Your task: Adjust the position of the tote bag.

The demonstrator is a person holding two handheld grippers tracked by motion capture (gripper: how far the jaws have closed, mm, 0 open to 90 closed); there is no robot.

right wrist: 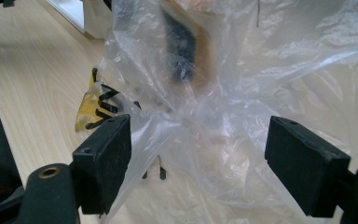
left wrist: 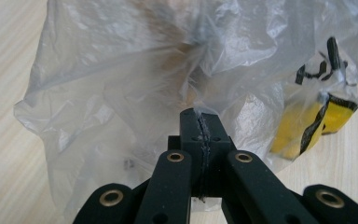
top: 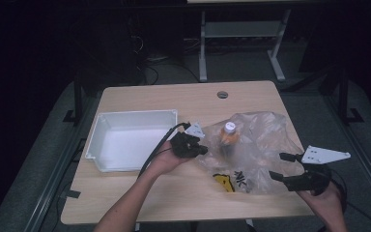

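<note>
Two grippers work at a clear plastic bag (top: 263,145) that lies crumpled on the right half of the pale wooden surface (top: 174,193), reaching from near the middle almost to the right edge. Largest after the surface itself is the white open bin (top: 107,126), which sits on the left half, close to the left edge and well apart from the bag. The bag spreads wide and wrinkled, with a yellow and black print (top: 224,182) on the part nearest the front edge. Inside the bag, toward its left side, stands a bottle (top: 228,137) with orange contents, a dark label and a white cap (top: 229,126); in the right gripper view it shows blurred through the film. The left gripper (top: 199,149) comes in from the front edge on a bare forearm and meets the bag's left border, just beside the bottle; its fingers (left wrist: 189,126) are clenched tight together, and a thin fold of the film appears pinched in the seam between them. The right gripper (top: 280,166) is held near the front right corner, its fingers (right wrist: 103,161) spread wide apart with the bag's loose edge lying between them, not squeezed.
</note>
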